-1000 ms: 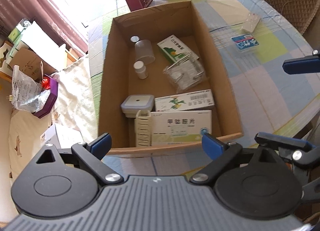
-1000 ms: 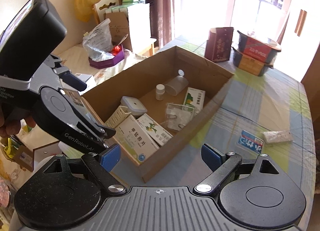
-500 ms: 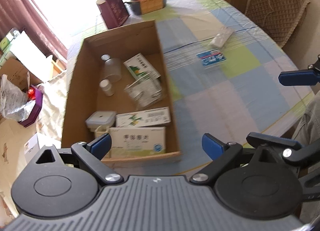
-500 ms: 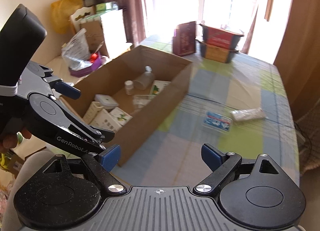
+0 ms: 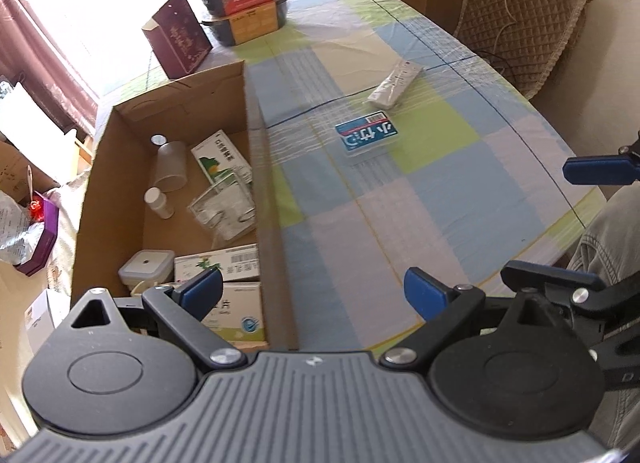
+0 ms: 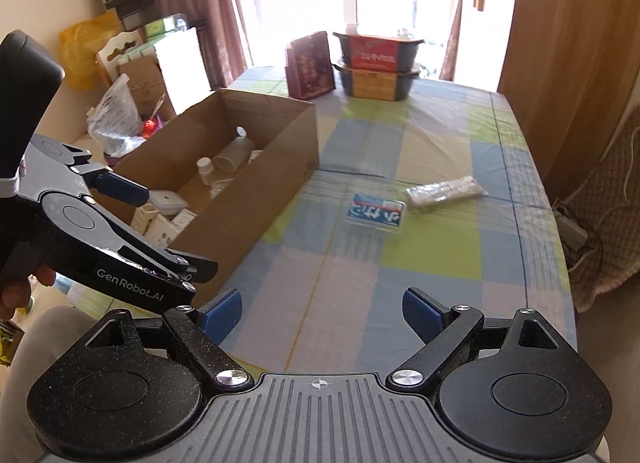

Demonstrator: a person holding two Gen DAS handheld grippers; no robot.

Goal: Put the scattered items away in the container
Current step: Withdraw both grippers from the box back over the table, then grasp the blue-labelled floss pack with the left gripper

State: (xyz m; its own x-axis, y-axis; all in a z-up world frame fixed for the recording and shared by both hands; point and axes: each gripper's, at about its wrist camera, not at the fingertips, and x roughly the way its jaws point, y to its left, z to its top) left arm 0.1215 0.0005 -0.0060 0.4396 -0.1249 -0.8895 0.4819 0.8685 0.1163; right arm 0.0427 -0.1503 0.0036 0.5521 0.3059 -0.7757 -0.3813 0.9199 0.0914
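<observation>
The clearest lettering is "GenRobot.AI", printed in white on the black side of the left gripper (image 6: 120,219) as seen from the right wrist. The blue packet (image 5: 367,136) lying on the counter (image 5: 460,199) carries large white Chinese characters and a barcode, seen upside down and not legible. The stacked red and yellow tubs (image 5: 244,3) at the far edge, and the medicine boxes (image 5: 236,309) inside the cardboard box (image 5: 248,103), bear Chinese print too small to read.

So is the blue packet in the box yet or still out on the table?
Out. The blue packet lies flat on the tablecloth, beside the cardboard box.
</observation>
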